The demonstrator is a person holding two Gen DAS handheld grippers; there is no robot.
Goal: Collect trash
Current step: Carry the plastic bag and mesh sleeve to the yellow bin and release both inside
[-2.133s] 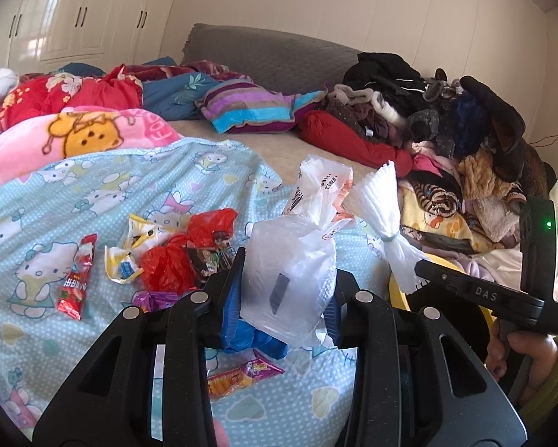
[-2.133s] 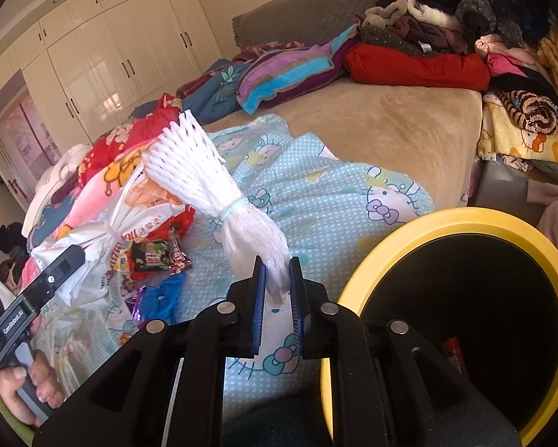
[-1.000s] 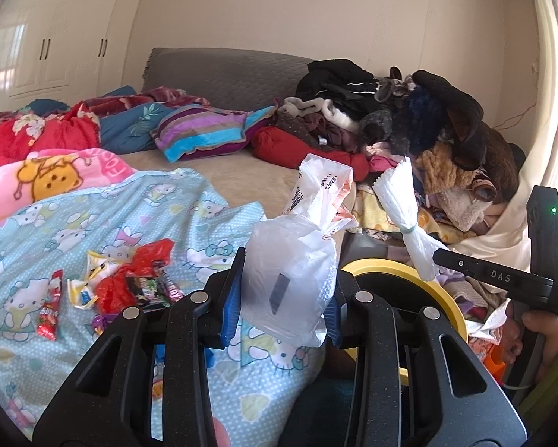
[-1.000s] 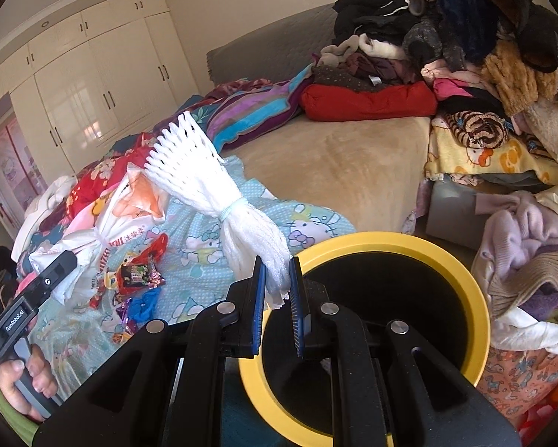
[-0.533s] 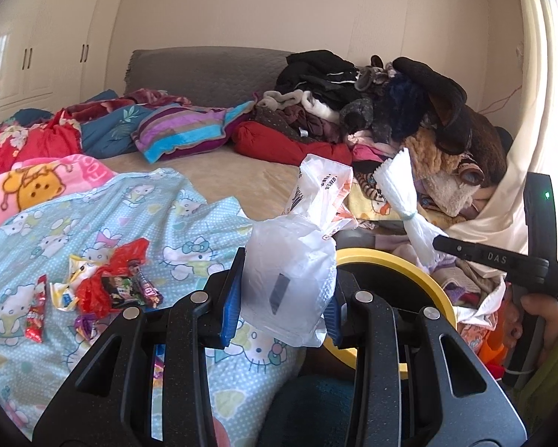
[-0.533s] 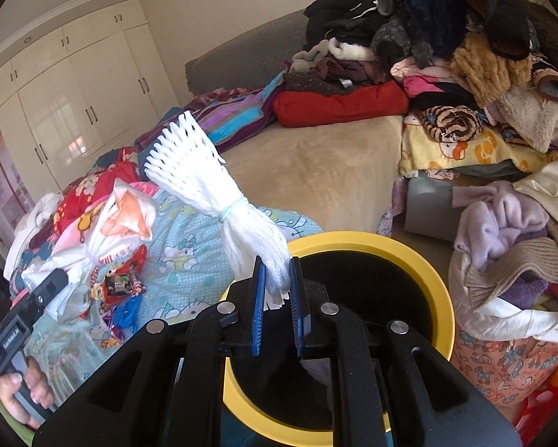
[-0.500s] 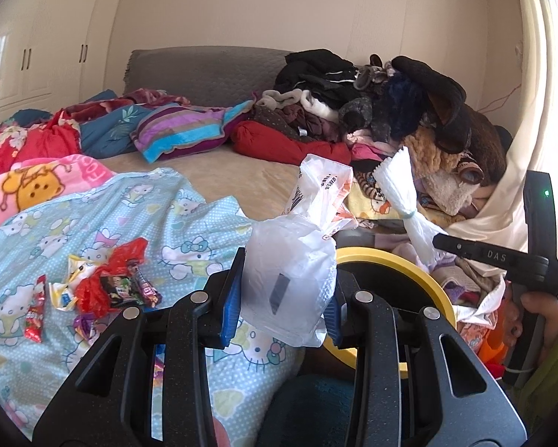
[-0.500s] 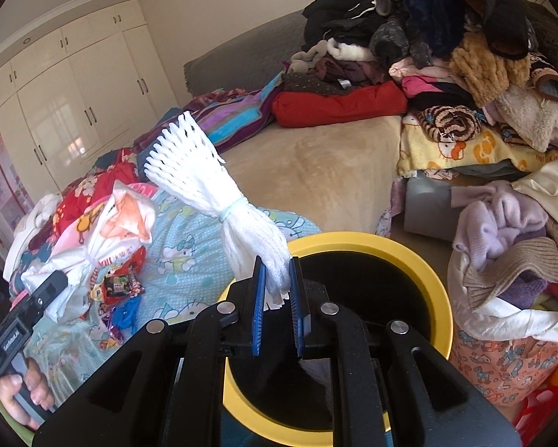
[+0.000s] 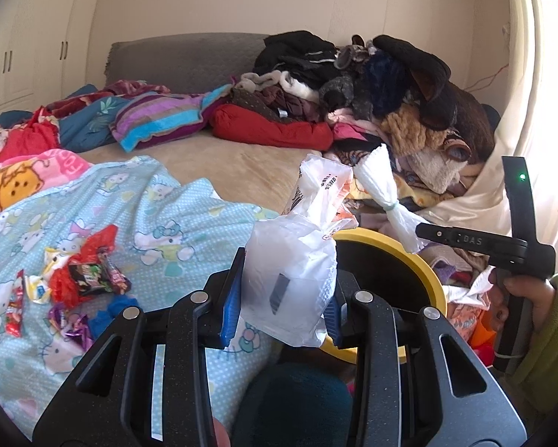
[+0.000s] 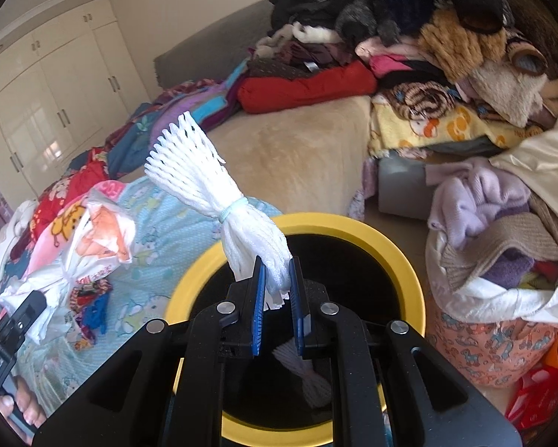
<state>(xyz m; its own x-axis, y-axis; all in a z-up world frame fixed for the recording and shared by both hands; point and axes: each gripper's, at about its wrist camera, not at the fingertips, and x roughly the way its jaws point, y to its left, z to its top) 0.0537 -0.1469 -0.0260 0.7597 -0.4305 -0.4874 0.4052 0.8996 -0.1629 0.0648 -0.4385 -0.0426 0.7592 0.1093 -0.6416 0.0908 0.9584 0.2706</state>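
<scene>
My left gripper (image 9: 283,294) is shut on a crumpled white plastic bag (image 9: 297,260), held beside the yellow-rimmed black bin (image 9: 424,275). In the right wrist view that bag (image 10: 81,246) hangs at the left edge. My right gripper (image 10: 276,283) is shut on a white foam fruit net (image 10: 219,193) tied with a pale band, directly above the bin (image 10: 398,257). Another white foam net (image 10: 308,376) lies at the bin's bottom. From the left wrist view, the right gripper (image 9: 420,232) holds the net (image 9: 383,193) over the bin's rim. Red and coloured wrappers (image 9: 88,275) lie on the blue blanket.
A heap of clothes (image 9: 390,85) fills the bed's far right. A white bag of clothes (image 10: 502,260) stands just right of the bin. Folded blankets (image 9: 159,119) and a grey headboard (image 9: 182,56) lie at the back. A sleeved hand (image 9: 528,298) grips the right tool.
Both grippers have swung right from the blanket toward the bin, still holding the bag and the net. The right gripper now sits lower over the bin's mouth.
</scene>
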